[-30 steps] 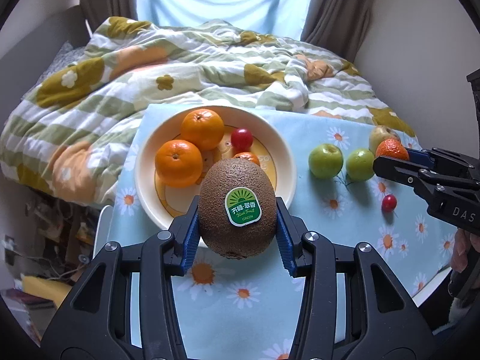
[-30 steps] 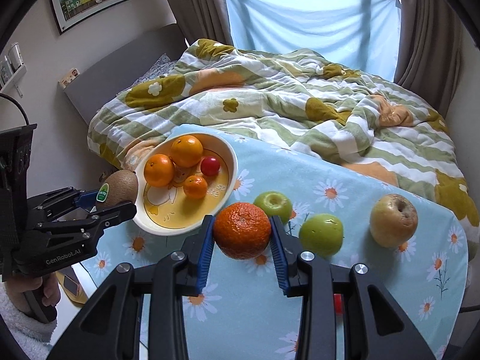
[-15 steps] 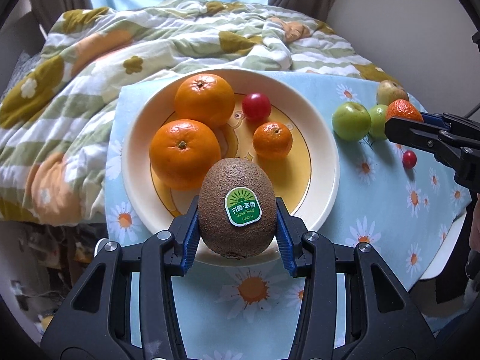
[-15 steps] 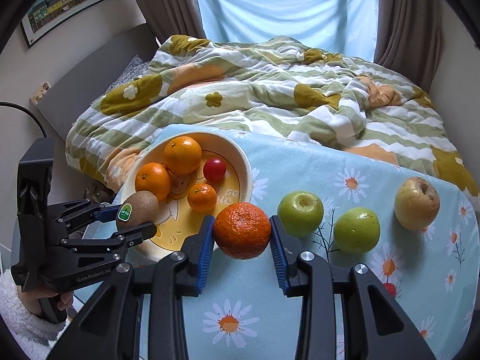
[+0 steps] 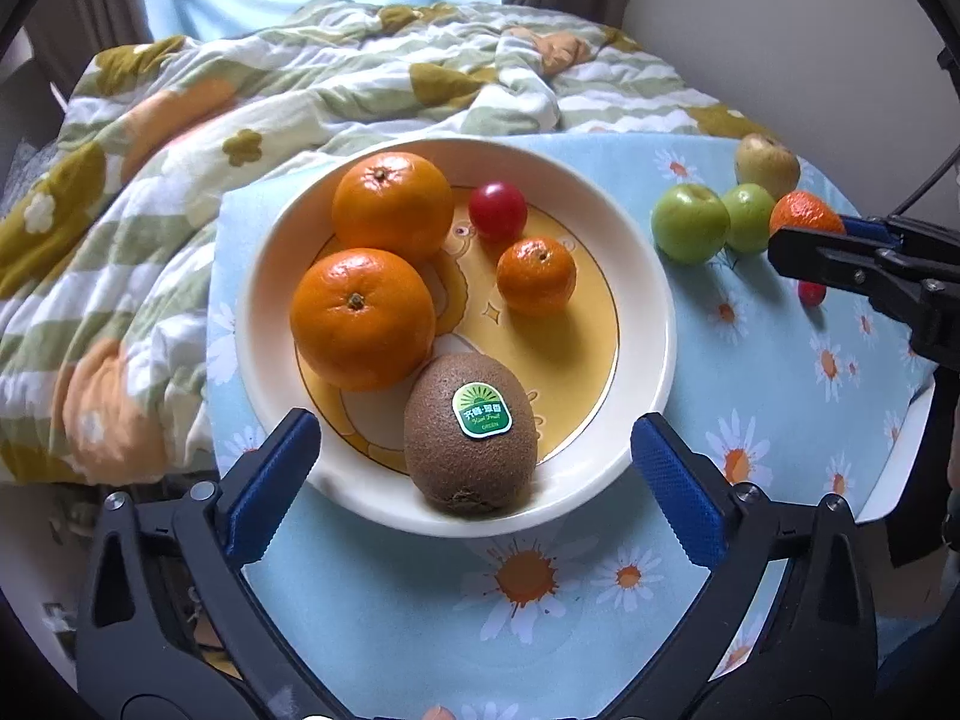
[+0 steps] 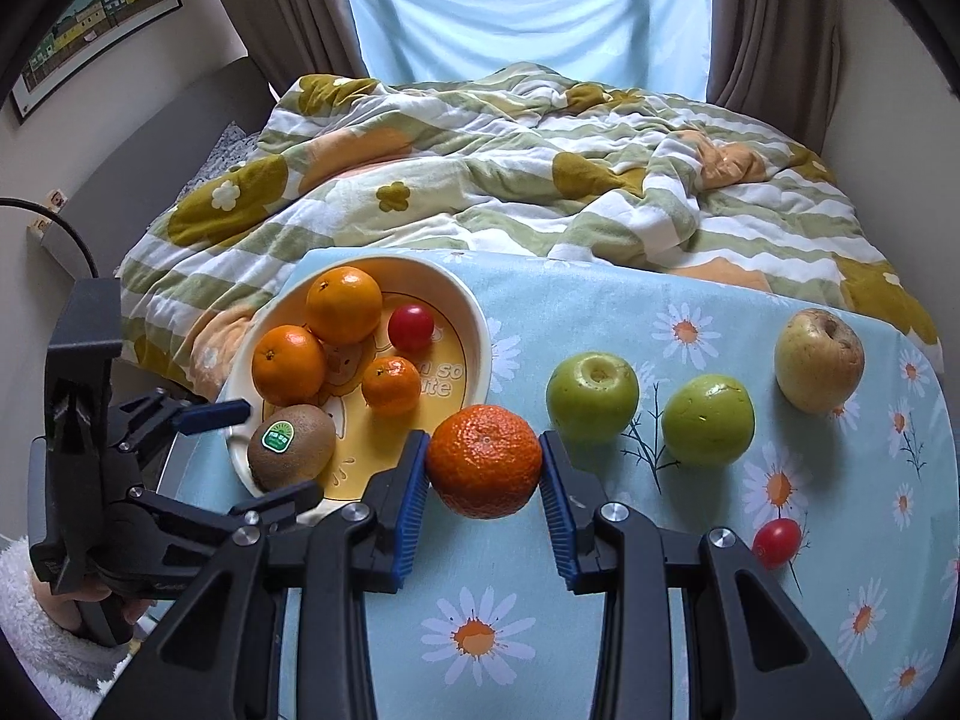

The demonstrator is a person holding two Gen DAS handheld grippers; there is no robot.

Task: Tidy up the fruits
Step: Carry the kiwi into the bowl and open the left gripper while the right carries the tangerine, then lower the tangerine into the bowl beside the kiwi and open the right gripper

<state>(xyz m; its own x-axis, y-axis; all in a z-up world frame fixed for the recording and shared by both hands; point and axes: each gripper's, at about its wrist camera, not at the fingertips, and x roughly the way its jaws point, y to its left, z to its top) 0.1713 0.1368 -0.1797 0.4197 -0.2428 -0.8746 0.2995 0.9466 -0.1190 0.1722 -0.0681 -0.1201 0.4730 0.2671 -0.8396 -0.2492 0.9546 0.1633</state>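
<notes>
Resting in the bowl (image 5: 651,276) at its near rim, the kiwi (image 5: 470,432) lies between my left gripper (image 5: 474,450) pads, whose jaws are opening wide and clear of it. My right gripper (image 6: 485,483) pinches a mandarin (image 6: 485,461) above the tablecloth (image 6: 480,630). Risk: the kiwi could roll over the shallow rim if nudged. The bowl also holds three oranges and a red tomato (image 5: 497,210).
</notes>
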